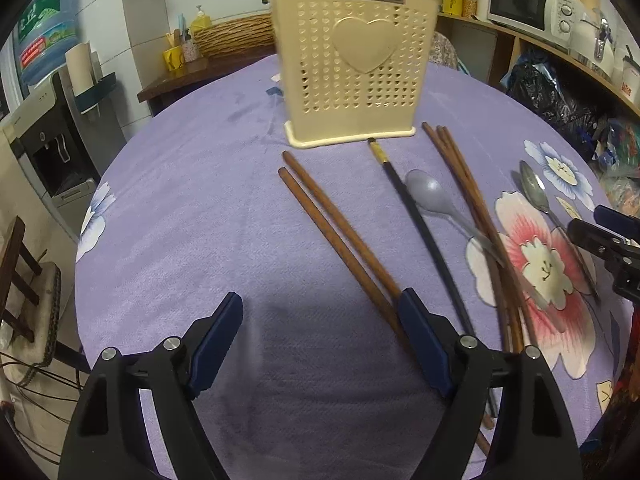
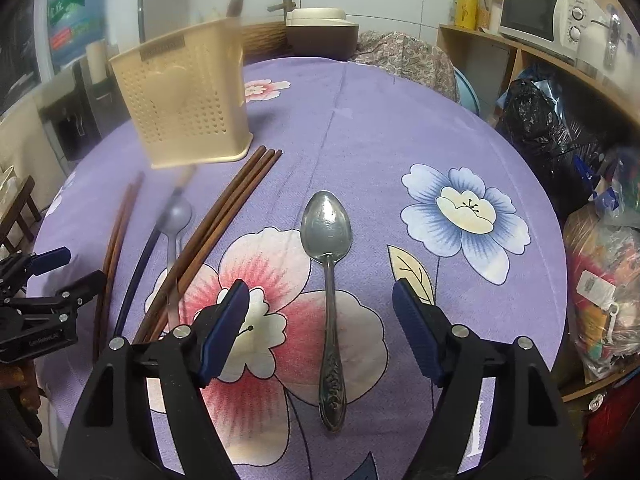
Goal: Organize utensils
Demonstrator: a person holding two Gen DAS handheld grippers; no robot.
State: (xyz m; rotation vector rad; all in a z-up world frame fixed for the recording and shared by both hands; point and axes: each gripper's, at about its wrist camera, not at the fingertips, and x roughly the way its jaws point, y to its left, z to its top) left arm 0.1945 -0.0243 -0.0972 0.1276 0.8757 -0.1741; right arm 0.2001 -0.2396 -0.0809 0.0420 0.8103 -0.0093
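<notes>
A cream perforated utensil holder [image 1: 352, 68] with a heart stands upright on the purple flowered cloth [image 1: 192, 208]; it also shows in the right wrist view [image 2: 184, 96]. Before it lie two brown chopsticks [image 1: 336, 236], a black chopstick [image 1: 420, 224], a grey plastic spoon [image 1: 428, 192], several more brown chopsticks [image 1: 472, 200] and a metal spoon [image 1: 536, 192]. My left gripper [image 1: 322, 308] is open and empty, its right finger [image 1: 420, 328] over the two chopsticks' near ends. My right gripper [image 2: 320, 296] is open, straddling the metal spoon's handle [image 2: 330, 320].
A woven basket [image 1: 236, 36] and yellow cups sit beyond the table's far left edge. A wooden shelf with a microwave [image 2: 536, 12] and bags [image 2: 540, 120] runs along the right. A brown pot [image 2: 320, 32] stands behind the table. A stool [image 1: 24, 292] is at left.
</notes>
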